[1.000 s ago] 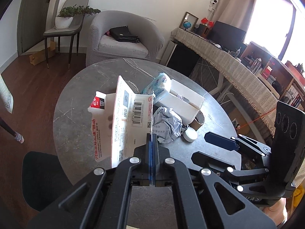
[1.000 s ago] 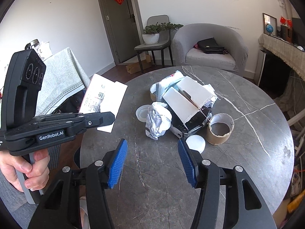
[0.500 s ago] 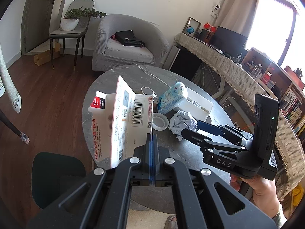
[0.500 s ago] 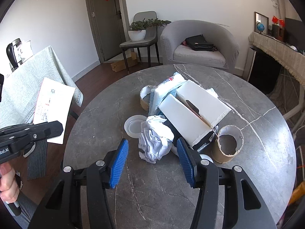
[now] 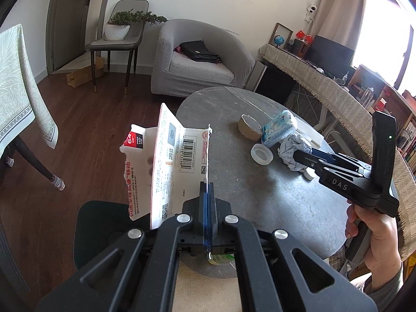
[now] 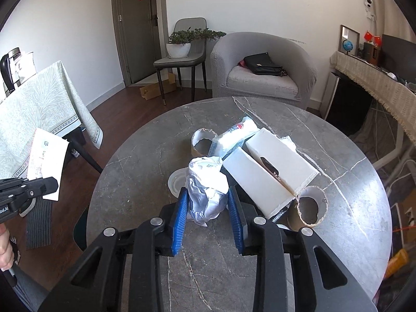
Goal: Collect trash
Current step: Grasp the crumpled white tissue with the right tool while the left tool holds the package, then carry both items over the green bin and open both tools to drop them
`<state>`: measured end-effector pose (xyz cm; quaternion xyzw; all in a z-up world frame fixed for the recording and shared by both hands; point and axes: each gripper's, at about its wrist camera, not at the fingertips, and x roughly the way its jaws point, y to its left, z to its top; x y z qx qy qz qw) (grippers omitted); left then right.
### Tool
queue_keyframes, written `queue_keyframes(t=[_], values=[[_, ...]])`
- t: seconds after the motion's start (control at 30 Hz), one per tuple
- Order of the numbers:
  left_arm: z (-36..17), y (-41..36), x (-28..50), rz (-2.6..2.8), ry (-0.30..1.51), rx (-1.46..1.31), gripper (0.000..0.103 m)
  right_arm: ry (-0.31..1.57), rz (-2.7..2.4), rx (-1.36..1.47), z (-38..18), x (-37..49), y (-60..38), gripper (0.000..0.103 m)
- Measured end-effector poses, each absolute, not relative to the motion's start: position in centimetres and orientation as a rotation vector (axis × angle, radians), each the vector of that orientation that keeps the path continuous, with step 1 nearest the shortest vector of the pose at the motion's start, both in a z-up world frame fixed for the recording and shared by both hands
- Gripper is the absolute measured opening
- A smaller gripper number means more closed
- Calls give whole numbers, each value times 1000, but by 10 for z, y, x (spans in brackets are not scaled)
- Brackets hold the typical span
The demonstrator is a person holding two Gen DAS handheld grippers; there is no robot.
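Daylight floods in from the blown-out window (image 5: 390, 41) at right, leaving a soft sheen on the round table (image 6: 338, 234). Both views are sharp, with bowed fisheye edges and dark vignetted corners.

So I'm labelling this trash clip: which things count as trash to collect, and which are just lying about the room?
Trash: torn card packaging clamped in left tongs; crumpled paper between right tongs; cardboard rolls; white boxes; tissue pack; plastic lid.
Lying about: armchair; black bag; potted plant.
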<state>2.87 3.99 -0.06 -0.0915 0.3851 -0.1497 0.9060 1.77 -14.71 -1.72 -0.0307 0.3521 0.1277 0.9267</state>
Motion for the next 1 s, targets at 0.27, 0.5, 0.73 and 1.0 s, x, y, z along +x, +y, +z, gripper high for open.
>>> queue_keyframes(t=[0.27,0.5,0.73,1.0], values=[[-26,81,23,-238,822,-181,1,701,362,-23,4,11,-121,31],[-58,113,25,-186,872,-180,1,692,441,-54,13,6,-82,31],[-94,135,30,-145,943,-189,1,710,523,-80,10,12,-37,31],[-126,156,28,-108,1044,-199,1,728,578,-115,3,9,1,31]])
